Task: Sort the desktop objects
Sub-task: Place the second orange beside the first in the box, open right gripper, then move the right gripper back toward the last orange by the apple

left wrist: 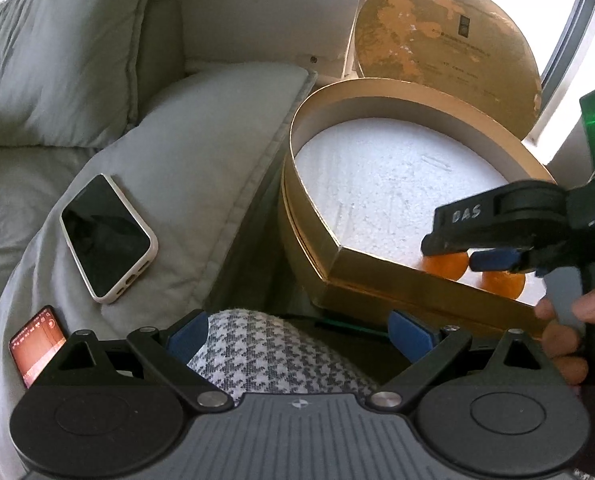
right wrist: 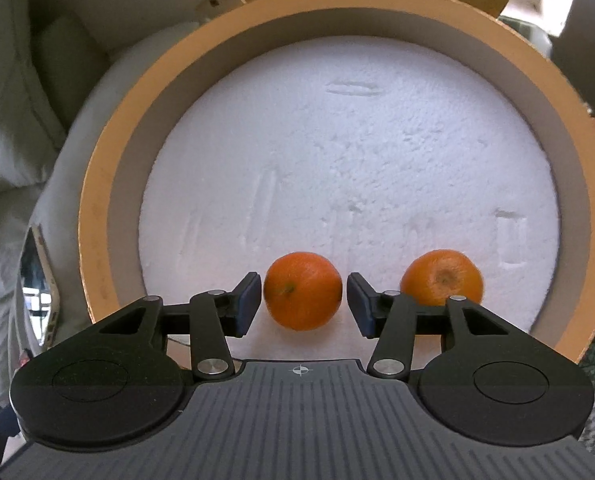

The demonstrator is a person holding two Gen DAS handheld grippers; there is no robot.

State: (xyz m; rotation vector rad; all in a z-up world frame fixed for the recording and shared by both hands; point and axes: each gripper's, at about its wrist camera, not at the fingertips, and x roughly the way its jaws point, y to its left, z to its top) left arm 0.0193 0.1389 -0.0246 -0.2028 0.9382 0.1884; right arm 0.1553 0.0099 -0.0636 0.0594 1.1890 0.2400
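Note:
A gold heart-shaped box [left wrist: 325, 208] with a white foam floor [right wrist: 337, 160] lies open; its rim also shows in the right wrist view [right wrist: 109, 184]. Two oranges lie on the foam near the front: one [right wrist: 302, 296] sits between the pads of my right gripper [right wrist: 303, 306], the other [right wrist: 441, 278] is to its right. The right gripper is open, pads close beside the orange and apart from it. In the left wrist view it [left wrist: 473, 252] hangs over the oranges [left wrist: 445, 264]. My left gripper [left wrist: 299, 334] is open and empty above a houndstooth cloth [left wrist: 273, 360].
A phone in a cream case [left wrist: 107, 236] lies on a grey pillow [left wrist: 201, 152]. A second phone with a lit screen [left wrist: 37, 344] lies at lower left. The box's gold lid [left wrist: 445, 40] leans upright behind the box. More cushions [left wrist: 57, 48] are at left.

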